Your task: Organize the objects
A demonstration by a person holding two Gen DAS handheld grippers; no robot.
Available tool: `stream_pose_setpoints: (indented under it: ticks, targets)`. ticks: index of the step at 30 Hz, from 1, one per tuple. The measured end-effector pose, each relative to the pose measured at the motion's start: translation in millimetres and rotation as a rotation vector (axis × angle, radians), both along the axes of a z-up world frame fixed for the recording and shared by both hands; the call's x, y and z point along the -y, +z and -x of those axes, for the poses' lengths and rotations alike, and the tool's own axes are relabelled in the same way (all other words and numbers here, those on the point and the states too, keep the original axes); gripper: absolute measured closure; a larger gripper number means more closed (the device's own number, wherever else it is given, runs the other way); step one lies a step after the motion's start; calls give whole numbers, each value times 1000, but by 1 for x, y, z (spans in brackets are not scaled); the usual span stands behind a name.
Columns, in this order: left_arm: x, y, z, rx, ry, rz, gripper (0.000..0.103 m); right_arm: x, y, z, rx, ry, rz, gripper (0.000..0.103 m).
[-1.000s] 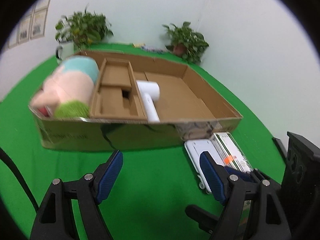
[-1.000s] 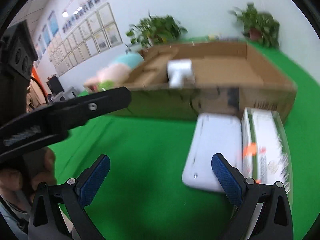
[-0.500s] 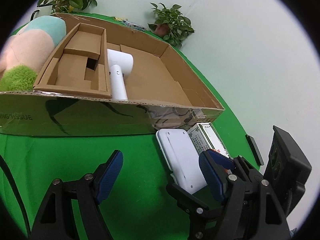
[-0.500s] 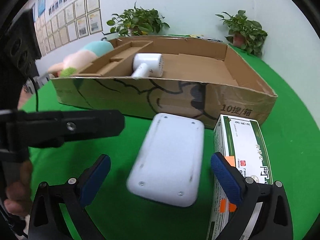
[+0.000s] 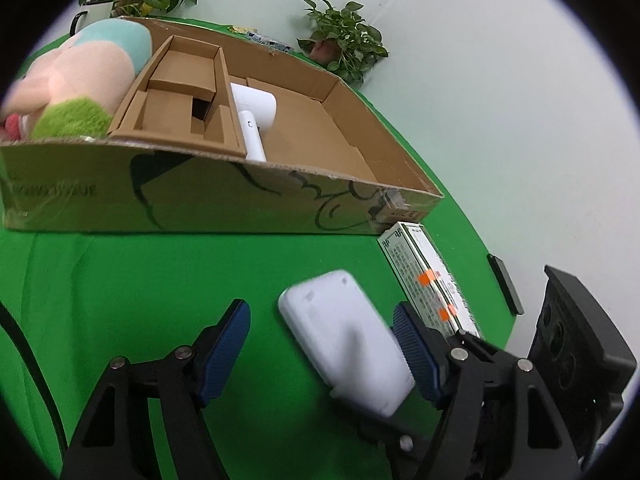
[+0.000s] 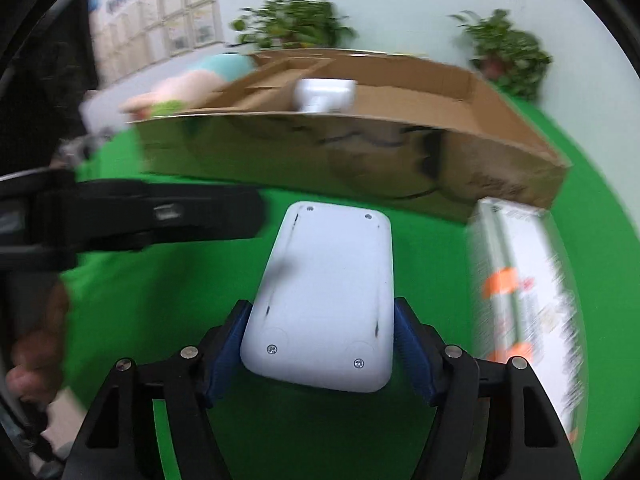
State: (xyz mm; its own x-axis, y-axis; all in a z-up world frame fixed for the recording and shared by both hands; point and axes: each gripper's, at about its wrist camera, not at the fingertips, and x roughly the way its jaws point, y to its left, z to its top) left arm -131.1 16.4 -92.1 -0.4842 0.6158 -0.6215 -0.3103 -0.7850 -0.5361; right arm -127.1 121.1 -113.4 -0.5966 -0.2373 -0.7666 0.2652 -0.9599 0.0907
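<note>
My right gripper (image 6: 320,344) is shut on a white flat device (image 6: 326,292), held just above the green table; the device also shows in the left wrist view (image 5: 346,340). My left gripper (image 5: 326,340) is open and empty, with the device passing between its fingers. A green-and-white box (image 6: 524,296) with orange stickers lies to the right, also seen in the left wrist view (image 5: 428,276). Behind stands a shallow cardboard box (image 5: 208,196) holding a white hair dryer (image 5: 254,120), a cardboard insert (image 5: 180,96) and a plush toy (image 5: 76,88).
Potted plants (image 5: 344,44) stand against the back wall. A small black item (image 5: 505,282) lies at the table's right edge. The left gripper's arm (image 6: 132,216) crosses the right wrist view at the left.
My right gripper closed on the white device and lifted it off the table, away from the box. The left gripper drew back slightly and stays open.
</note>
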Motion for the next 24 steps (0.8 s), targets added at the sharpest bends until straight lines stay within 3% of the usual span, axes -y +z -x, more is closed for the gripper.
stream_pose_setpoints:
  ticks: [1,2,3,6,11,13,20,24]
  targets:
    - [2,-2,-2,14,-6,-26,30,6,2,-6,-5,5,16,25]
    - [4,-4,-2,33,-10,-62,30,9,3,-10,-16,1,25,10]
    - [5,-6,-2,46,-12,-86,32,11,5,-13,-23,0,44,3]
    - [5,-12,-5,67,-7,-98,37,13,12,-11,-18,13,104,3]
    - [1,-17,-7,94,-5,-102,39,17,7,-2,-14,-7,62,3]
    - [-2,-21,-8,112,-10,-91,53,18,2,0,9,-13,72,4]
    - [-5,-27,-14,140,-4,-108,55,32,0,-1,20,30,88,12]
    - [-8,-27,-17,142,-4,-90,63,29,-2,-6,24,22,64,19]
